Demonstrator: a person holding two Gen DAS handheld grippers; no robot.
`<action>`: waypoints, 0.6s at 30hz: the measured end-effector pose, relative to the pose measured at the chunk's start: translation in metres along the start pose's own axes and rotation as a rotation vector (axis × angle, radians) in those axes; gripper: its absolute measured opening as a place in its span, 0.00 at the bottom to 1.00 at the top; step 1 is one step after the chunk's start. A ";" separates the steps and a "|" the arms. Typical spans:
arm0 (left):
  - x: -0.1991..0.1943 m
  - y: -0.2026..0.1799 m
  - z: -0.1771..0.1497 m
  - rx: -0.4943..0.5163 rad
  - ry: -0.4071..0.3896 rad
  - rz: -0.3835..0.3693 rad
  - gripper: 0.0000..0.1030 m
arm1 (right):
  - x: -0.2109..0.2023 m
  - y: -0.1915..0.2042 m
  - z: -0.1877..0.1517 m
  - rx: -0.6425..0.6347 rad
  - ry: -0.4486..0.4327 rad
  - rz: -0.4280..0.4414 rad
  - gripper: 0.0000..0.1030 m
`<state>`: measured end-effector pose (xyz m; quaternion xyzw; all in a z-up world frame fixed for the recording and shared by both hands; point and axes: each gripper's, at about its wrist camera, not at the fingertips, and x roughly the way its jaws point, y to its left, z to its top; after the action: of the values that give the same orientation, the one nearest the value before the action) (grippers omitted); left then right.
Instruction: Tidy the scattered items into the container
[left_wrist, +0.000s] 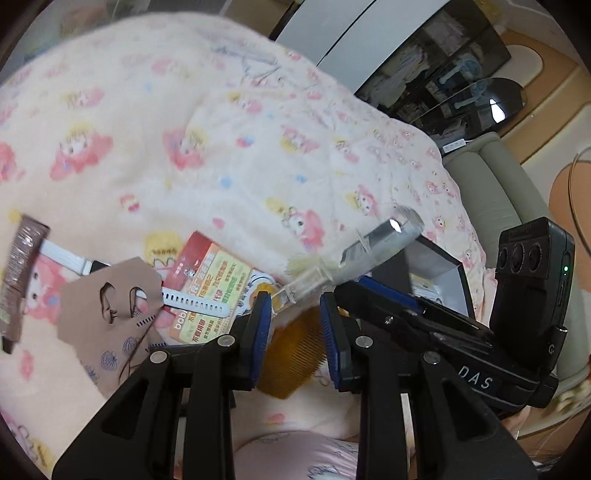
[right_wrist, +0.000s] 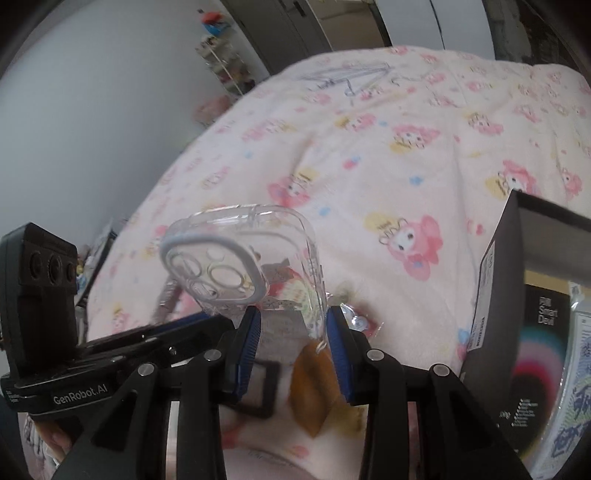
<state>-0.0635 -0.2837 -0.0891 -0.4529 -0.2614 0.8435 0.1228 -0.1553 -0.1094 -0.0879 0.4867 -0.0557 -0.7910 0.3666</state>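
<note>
Two tools meet on one clear phone case, held above the bed. The right tool is clenched across the case's width, a blue pad on each long side and the camera cut-out pointing away from it. The left tool stands narrow, with the case's near corner lying against one pad. Whether both its pads press I cannot tell, since the plastic is see-through and the picture is blurred. Just beneath both tools an amber comb lies on the blanket, so the case should be kept well above it on the way across. The container, a black box, stands open just to the right of the right tool and already holds a dark booklet and a packet. Judging from this, the right tool should carry the load and the left one only steady the corner, letting go before the case crosses the box wall, so the thin shell is not twisted between two grips. Lower it flat onto the booklet. Farther out, left of the left tool, a leaflet, a white strap and a brown card cut-out wait their turn.
</note>
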 end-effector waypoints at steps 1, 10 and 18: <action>-0.004 -0.006 -0.001 0.010 -0.008 -0.019 0.14 | -0.007 0.002 -0.002 0.003 -0.002 0.037 0.24; 0.007 -0.018 -0.012 0.050 0.019 0.127 0.16 | -0.035 0.002 -0.010 0.006 -0.026 0.014 0.23; 0.094 0.005 -0.026 0.076 0.334 0.183 0.38 | -0.029 -0.022 -0.016 0.076 0.009 -0.083 0.24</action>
<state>-0.0946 -0.2376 -0.1690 -0.6035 -0.1633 0.7735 0.1043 -0.1460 -0.0709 -0.0851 0.5058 -0.0634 -0.8006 0.3149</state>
